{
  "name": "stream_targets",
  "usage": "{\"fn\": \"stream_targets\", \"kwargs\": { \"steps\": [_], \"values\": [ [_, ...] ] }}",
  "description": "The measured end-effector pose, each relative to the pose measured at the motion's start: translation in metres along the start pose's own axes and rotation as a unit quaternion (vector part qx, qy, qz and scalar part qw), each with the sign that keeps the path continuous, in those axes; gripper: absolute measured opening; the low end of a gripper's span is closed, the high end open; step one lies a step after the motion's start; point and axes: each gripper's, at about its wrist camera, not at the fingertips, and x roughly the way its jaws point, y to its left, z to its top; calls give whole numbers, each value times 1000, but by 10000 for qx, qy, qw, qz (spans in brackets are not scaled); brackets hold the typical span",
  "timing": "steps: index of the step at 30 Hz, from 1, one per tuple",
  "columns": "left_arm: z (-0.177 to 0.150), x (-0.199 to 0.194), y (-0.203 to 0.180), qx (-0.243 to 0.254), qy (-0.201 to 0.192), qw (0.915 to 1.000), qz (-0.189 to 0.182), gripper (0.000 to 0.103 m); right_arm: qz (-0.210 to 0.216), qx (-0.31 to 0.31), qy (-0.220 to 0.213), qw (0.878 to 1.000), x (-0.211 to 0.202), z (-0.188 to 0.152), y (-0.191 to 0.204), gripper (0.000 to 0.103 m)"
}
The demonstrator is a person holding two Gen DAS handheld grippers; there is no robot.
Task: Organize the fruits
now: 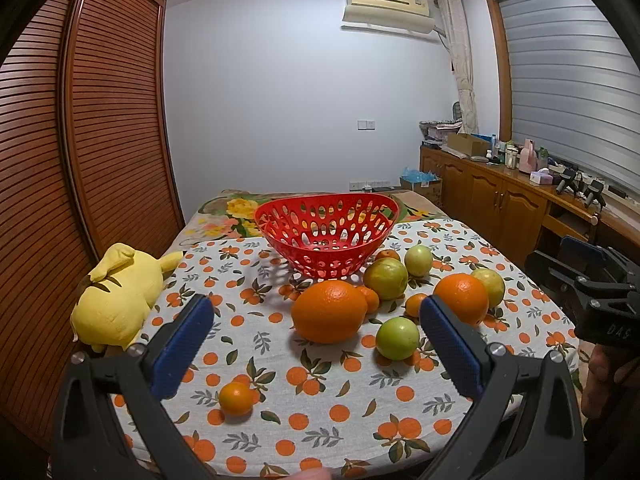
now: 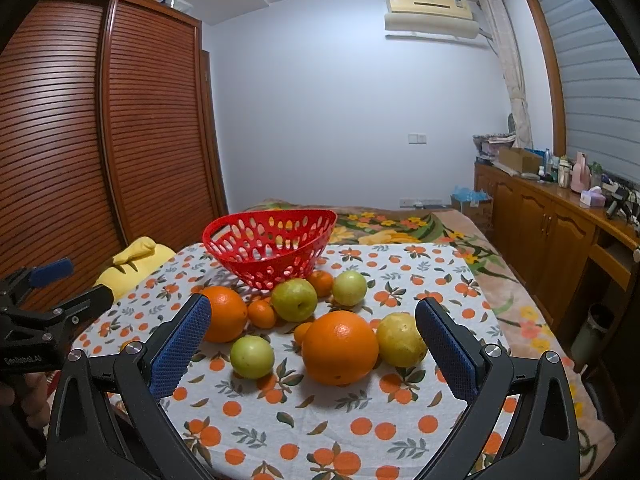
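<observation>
Toward the far edge of the table [image 1: 320, 432], on its orange-print cloth, the red basket [image 1: 326, 236] sits empty, likely the fruit's destination. Oranges and green fruit cluster just in front of it, a few touching; one small mandarin [image 1: 236, 398] lies apart near the front edge. The left tongs [image 1: 316, 340] and right tongs [image 2: 313, 344] both hang spread wide and empty, each framing a large orange [image 2: 340, 347], seemingly ready for a first pick.

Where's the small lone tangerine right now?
In the left wrist view, the small lone tangerine sits on the orange-print tablecloth, nearest the camera, left of centre, apart from the fruit cluster, just beyond the left finger pad.
</observation>
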Motion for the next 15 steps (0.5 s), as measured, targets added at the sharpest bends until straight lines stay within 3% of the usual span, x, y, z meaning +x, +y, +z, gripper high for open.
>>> {"fn": "stream_targets", "kwargs": {
  "steps": [15],
  "values": [
    [-1, 0, 0, 4, -8, 10000, 4, 103, 7, 15, 5, 10000, 1, 0, -1, 103]
  ]
}}
